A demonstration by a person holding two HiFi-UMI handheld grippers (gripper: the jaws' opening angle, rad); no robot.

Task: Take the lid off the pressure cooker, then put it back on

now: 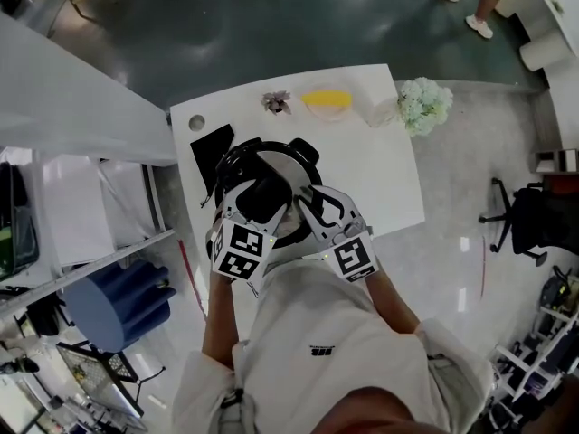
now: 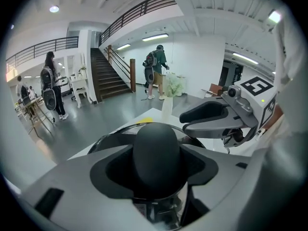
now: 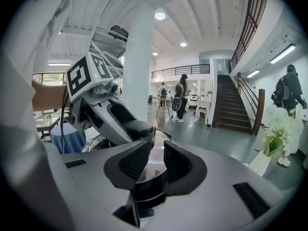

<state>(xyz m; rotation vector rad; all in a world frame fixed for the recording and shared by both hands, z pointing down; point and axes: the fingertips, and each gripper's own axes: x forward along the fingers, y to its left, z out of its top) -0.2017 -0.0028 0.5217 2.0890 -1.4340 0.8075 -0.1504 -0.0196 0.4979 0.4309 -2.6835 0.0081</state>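
1. no words, brand names or numbers can be read in any view.
2. left cube (image 1: 240, 250): black-and-white square markers on two faces in the head view. these are coded block patterns, not characters.
3. left cube, right gripper view (image 3: 85, 76): one marker face shows, with the same kind of pattern and no text.
4. right cube (image 1: 355, 259): one marker face shows in the head view and one in the left gripper view (image 2: 257, 88). each is a block pattern only.
5. shirt (image 1: 317, 319): carries a small dark print (image 1: 321, 350), too small to read.
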